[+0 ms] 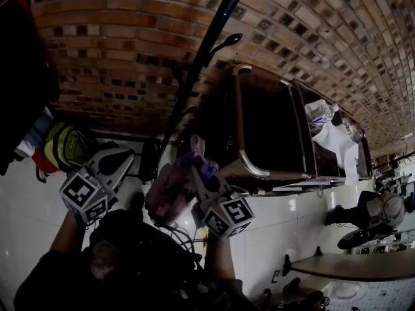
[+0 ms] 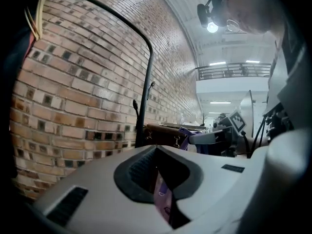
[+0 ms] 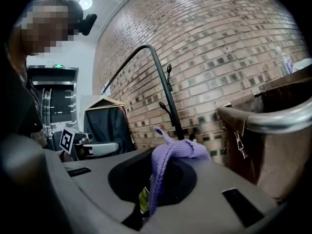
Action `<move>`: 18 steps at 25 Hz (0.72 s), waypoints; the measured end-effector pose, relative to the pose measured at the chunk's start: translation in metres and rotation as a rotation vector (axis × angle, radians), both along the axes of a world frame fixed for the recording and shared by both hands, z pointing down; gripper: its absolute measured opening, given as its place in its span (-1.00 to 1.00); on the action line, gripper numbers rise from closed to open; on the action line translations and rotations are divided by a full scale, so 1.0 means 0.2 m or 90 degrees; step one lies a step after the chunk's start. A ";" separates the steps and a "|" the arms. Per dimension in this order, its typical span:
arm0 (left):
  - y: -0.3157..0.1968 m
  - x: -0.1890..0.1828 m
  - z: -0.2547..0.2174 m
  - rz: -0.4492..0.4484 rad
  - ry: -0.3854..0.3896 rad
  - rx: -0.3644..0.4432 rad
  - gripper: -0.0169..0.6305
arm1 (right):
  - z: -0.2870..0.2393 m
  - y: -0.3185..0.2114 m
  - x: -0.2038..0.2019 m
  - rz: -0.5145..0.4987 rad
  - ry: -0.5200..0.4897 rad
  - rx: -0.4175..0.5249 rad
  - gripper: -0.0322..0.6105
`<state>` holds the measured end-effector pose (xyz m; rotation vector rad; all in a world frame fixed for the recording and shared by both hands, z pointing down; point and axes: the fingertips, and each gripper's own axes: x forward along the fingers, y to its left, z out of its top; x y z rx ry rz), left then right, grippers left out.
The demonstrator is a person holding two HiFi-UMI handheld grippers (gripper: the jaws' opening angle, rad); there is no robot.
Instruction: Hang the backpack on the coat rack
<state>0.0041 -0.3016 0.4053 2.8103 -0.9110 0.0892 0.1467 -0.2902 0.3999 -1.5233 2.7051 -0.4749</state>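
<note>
The purple backpack [image 1: 170, 190] hangs between my two grippers in the head view. My left gripper [image 1: 115, 163] is shut on a purple strap [image 2: 161, 193] of it. My right gripper [image 1: 202, 173] is shut on a knitted purple loop [image 3: 176, 151] that bulges out over its jaws. The black coat rack pole [image 1: 202, 62] with its curved hooks [image 1: 227, 42] rises just beyond both grippers, against the brick wall. In the left gripper view the pole [image 2: 144, 106] stands ahead, and the right gripper [image 2: 217, 137] shows beside it. In the right gripper view the pole [image 3: 166, 97] is also straight ahead.
A brown leather seat with a metal frame [image 1: 241, 123] stands right of the rack. A black garment on a hanger [image 3: 105, 122] and a yellow-green bag [image 1: 65, 144] are on the left. A bottle and white paper [image 1: 324, 118] lie farther right. A seated person [image 1: 379, 211] is at the far right.
</note>
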 end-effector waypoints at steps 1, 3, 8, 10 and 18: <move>-0.05 0.00 0.00 0.003 0.003 -0.002 -0.87 | 0.00 -0.05 0.00 0.002 0.001 0.001 -0.88; -0.15 -0.01 0.01 0.006 0.008 -0.007 -0.87 | -0.01 -0.16 -0.01 0.001 0.003 0.004 -0.89; -0.38 -0.04 0.02 0.003 0.012 -0.013 -0.87 | -0.01 -0.40 -0.01 0.014 0.010 0.002 -0.88; -0.45 -0.04 0.04 0.003 0.010 -0.017 -0.87 | -0.01 -0.48 0.00 0.017 0.011 0.002 -0.88; -0.66 -0.01 0.08 0.014 0.003 -0.019 -0.87 | 0.00 -0.78 0.09 0.031 0.017 -0.009 -0.89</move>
